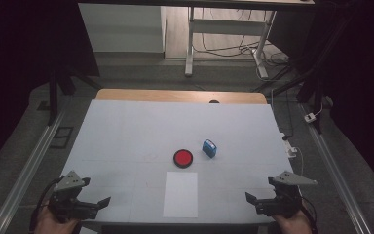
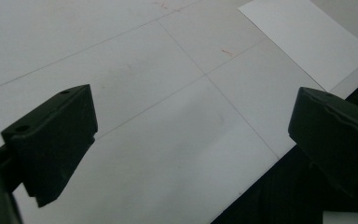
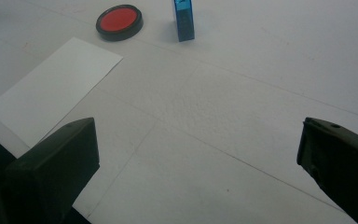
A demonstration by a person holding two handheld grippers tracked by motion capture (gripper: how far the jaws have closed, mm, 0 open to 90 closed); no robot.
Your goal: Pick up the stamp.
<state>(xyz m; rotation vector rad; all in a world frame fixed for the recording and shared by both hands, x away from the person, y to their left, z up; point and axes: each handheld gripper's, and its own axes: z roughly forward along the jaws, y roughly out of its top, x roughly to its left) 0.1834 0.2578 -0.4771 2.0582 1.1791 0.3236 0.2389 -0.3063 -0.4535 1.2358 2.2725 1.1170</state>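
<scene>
We hold two matte black gripper tools near the white sheet of paper (image 1: pixel 180 194). The left gripper (image 1: pixel 104 201) and the right gripper (image 1: pixel 250 198) each carry a grey three-cornered plate on top, blocky black jaws with small screw holes, and a dark trailing cable.

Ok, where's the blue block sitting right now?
In the high view the blue block stands near the table's middle, just right of the red disc and beyond the white sheet, apart from both.
</scene>
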